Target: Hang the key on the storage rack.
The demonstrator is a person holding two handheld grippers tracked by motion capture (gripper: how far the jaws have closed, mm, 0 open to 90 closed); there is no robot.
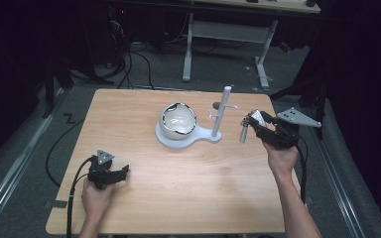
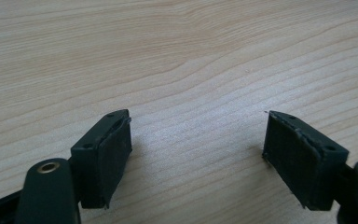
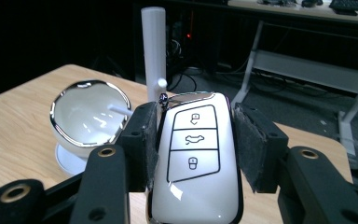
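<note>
I saw the wooden surface (image 1: 178, 198) below both claws. Ahead of my right claw (image 3: 193, 140) stood the white stand (image 1: 191, 140), with a glossy bowl (image 3: 91, 119) on its base and an upright post (image 3: 154, 46) that carries small pegs (image 1: 232, 106). The right claw held the white car key (image 3: 196, 163) by its two long sides, raised above the surface and just beside the post. I judged the step to be hanging the key on a peg, so I should bring its small ring (image 3: 163, 98) level with a peg and slide it on slowly. The bowl sat beyond the post and could be bumped. My left claw (image 2: 196, 158) rested low over the bare surface, its jaws wide with nothing between them.
</note>
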